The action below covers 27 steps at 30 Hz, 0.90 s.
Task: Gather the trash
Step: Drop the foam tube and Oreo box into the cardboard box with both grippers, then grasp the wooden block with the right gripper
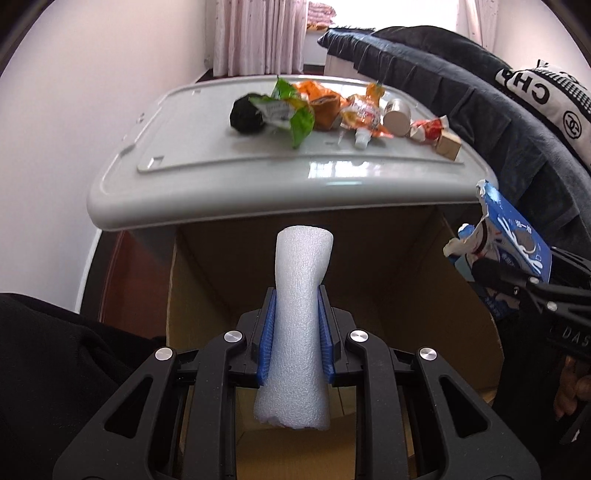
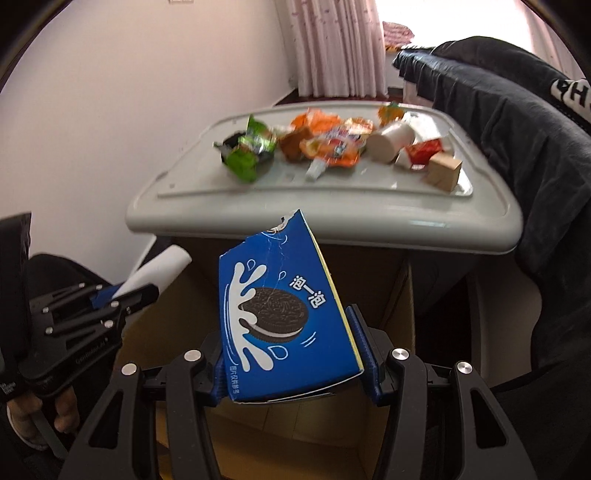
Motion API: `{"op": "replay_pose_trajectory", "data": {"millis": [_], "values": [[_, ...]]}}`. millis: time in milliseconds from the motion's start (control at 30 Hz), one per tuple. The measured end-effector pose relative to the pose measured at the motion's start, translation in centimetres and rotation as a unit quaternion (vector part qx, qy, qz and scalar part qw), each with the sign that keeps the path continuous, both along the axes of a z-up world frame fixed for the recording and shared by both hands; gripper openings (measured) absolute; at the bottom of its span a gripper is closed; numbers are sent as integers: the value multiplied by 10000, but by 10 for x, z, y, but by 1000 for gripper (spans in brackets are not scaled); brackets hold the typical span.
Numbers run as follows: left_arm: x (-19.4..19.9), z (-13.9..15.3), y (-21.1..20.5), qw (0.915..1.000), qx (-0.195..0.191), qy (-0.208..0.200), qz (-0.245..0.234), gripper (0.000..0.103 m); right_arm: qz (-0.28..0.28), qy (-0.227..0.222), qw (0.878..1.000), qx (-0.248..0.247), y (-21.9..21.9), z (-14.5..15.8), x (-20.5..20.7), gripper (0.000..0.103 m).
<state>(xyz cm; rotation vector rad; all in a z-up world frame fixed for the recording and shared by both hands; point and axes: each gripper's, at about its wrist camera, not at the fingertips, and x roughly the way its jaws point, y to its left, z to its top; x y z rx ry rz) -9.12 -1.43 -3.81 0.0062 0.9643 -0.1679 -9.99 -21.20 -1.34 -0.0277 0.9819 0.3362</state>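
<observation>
My left gripper [image 1: 295,295] is shut on a white foam tube [image 1: 301,314] and holds it over an open cardboard box [image 1: 424,295]. The tube also shows in the right wrist view [image 2: 155,271]. My right gripper [image 2: 293,328] is shut on a torn blue Oreo box [image 2: 280,314], also above the cardboard box [image 2: 400,299]; the Oreo box also shows in the left wrist view [image 1: 506,236]. Beyond, a grey plastic lid [image 1: 229,173] bears several wrappers, a green packet [image 1: 291,110], an orange pouch [image 1: 364,110], a paper cup [image 1: 397,116] and a small brown carton [image 1: 448,146].
A dark blanket [image 1: 461,92] with a black-and-white cushion [image 1: 546,99] lies at the right, touching the lid's edge. A pale wall [image 1: 55,129] stands at the left, pink curtains [image 1: 258,33] behind. Dark fabric [image 1: 55,350] is at lower left.
</observation>
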Motion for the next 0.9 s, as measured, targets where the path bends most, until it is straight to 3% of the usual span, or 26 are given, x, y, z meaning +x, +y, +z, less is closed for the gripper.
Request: {"op": "replay_pose_trajectory", "data": {"millis": [67, 133, 167, 200, 233, 433, 600, 767, 900], "values": [[2, -6, 0, 9999, 33, 120, 11, 22, -4, 161, 9999, -38, -1, -9, 3, 54], [6, -12, 0, 9996, 23, 279, -10, 31, -26, 374, 9993, -71, -1, -20, 7, 58], [9, -18, -1, 9990, 47, 439, -12, 36, -56, 472, 9988, -115, -1, -25, 9, 75], [11, -23, -1, 9983, 72, 577, 20, 55, -93, 530, 9984, -167, 0, -30, 11, 83], [13, -26, 0, 9977, 95, 667, 88, 70, -133, 588, 9980, -179, -2, -33, 13, 83], [11, -29, 7, 9970, -23, 726, 249, 73, -407, 651, 9969, 171, -19, -33, 18, 83], [6, -19, 4, 9976, -60, 641, 246, 74, -590, 86, 9982, -42, -34, -5, 31, 83], [17, -9, -2, 9981, -155, 553, 225, 76, -1110, -585, 9907, -524, -64, 24, 86, 85], [33, -2, -11, 9987, -175, 415, 226, 76, -1628, -598, 9833, -553, -82, 20, 143, 85]]}}
